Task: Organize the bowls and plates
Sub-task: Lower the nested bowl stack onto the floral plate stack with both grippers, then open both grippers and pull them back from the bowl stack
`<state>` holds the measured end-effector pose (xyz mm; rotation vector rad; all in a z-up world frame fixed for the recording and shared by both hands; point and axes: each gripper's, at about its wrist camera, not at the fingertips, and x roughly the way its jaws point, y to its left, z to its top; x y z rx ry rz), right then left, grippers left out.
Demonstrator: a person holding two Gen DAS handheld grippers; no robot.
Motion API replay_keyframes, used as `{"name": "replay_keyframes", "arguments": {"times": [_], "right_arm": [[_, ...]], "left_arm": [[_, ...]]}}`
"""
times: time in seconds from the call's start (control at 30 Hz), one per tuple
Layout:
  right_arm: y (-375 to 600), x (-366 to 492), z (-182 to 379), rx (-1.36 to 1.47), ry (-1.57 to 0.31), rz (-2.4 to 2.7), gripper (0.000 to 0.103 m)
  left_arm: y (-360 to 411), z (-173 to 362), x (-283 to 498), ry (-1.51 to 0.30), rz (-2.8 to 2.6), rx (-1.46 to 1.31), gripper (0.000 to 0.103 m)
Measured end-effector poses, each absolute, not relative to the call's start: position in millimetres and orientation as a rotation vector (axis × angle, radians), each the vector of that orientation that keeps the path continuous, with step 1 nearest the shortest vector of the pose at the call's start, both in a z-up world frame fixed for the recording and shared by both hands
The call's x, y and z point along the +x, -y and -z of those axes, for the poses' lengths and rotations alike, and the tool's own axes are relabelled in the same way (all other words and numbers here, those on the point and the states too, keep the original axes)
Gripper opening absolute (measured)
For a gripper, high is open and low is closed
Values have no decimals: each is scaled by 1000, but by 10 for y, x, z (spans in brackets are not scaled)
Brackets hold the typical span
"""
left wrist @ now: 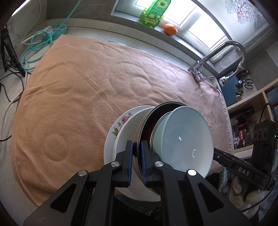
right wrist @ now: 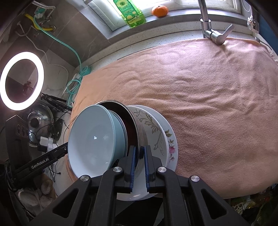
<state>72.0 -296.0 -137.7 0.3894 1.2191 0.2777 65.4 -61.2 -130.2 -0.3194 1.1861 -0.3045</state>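
A nested stack of dishes is held on edge between both grippers above a peach towel (left wrist: 78, 97). It holds a pale blue bowl (left wrist: 184, 139), a steel bowl with a dark inside (left wrist: 151, 120), a white bowl (left wrist: 125, 137) and a flowered plate (left wrist: 115, 126). My left gripper (left wrist: 137, 149) is shut on the steel bowl's rim. In the right wrist view my right gripper (right wrist: 139, 154) is shut on the steel bowl's rim (right wrist: 137, 126) from the other side, with the blue bowl (right wrist: 93, 137) to its left and the leaf-patterned white bowl (right wrist: 152, 128) and flowered plate (right wrist: 171, 146) to its right.
The towel (right wrist: 208, 104) covers the counter. A faucet (left wrist: 224, 57) stands at its far right. A green bottle (left wrist: 154, 12) and an orange (left wrist: 170, 28) sit on the windowsill. Cables and a teal power strip (left wrist: 57, 30) lie far left. A ring light (right wrist: 21, 80) glows left.
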Motion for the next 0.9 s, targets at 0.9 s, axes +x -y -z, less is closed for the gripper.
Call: {"name": "replay_keyframes", "arguments": {"times": [0.9], "right_arm": [[3034,623,1222,378,-1159,-253,15]], "left_arm": [[438,1111,559,-1115,257,-303,11]]}}
